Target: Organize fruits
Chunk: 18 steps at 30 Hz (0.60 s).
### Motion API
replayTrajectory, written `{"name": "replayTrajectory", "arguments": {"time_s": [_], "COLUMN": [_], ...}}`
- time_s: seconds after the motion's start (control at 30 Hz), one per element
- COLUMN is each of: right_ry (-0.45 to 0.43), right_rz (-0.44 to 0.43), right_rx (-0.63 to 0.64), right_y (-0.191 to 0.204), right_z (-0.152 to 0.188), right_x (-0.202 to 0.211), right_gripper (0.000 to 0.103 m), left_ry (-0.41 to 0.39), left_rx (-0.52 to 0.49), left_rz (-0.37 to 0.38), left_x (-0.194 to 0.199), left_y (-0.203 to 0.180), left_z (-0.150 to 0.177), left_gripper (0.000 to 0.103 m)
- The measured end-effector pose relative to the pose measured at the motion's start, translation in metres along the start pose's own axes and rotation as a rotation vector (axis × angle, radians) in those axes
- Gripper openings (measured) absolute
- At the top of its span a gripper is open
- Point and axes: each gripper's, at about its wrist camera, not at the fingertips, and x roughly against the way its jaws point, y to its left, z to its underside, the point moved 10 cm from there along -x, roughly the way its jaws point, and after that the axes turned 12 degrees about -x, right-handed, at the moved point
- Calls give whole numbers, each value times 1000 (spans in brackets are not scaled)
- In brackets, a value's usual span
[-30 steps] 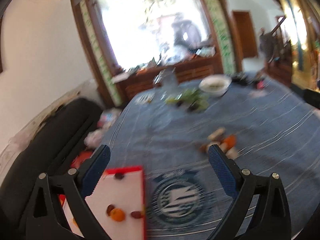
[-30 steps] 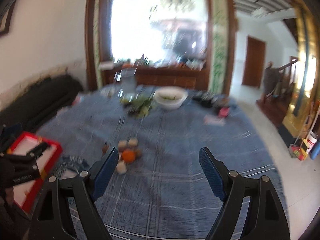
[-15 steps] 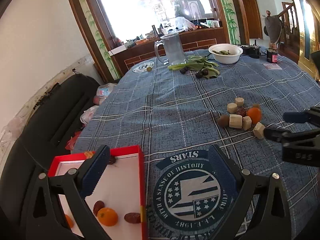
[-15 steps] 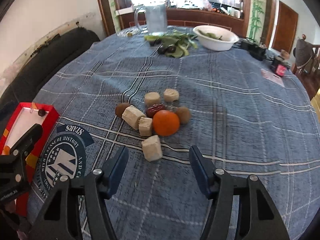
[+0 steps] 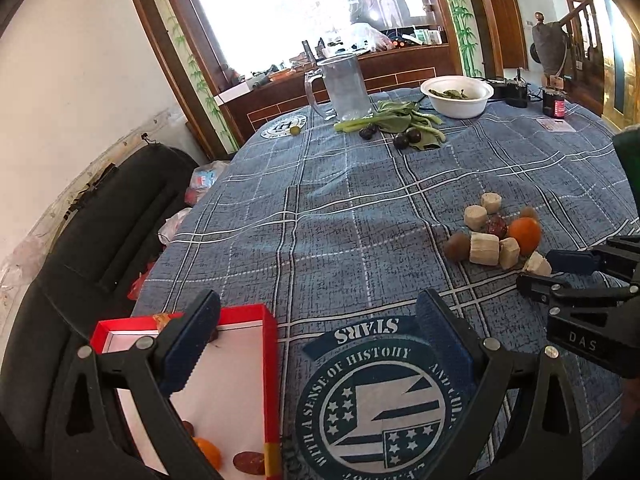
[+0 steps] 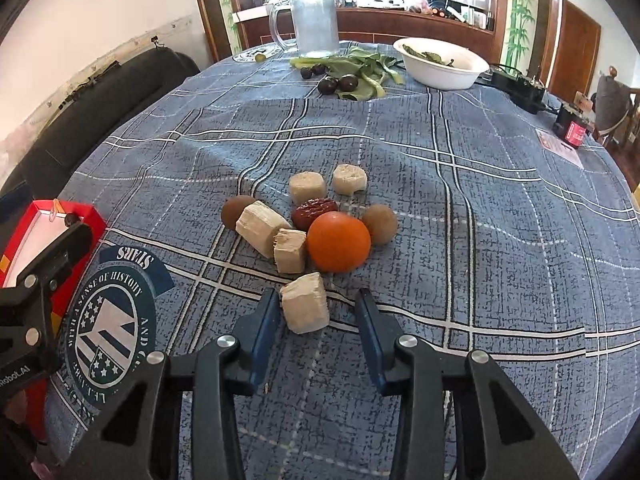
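Partly done: few fruits in red box (image 5: 270, 360); pile left. Right gripper (image 6: 316, 316) released around pale chunk (image 6: 305, 307); left gripper (image 5: 316, 340) released, empty.

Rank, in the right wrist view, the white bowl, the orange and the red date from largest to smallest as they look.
1. White bowl, largest even though it sits farthest away.
2. Orange, clearly smaller in the picture, though nearer to the camera.
3. Red date, smallest; it lies beside the orange, so that comparison is fair.
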Motion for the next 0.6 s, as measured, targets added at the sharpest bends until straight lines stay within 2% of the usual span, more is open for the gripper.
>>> {"name": "replayTrajectory", "arguments": {"time_s": [0.6], "right_ry": [-8], "right_rz": [-3], "right_rx": [5], "right_y": [0], "right_z": [-3], "right_x": [-2], "right_gripper": [39], "left_ry": [-27], "left_rx": [14], "left_rz": [26], "left_x": [-6], "left_y": [-7], "left_z": [-15], "left_gripper": [98]}}
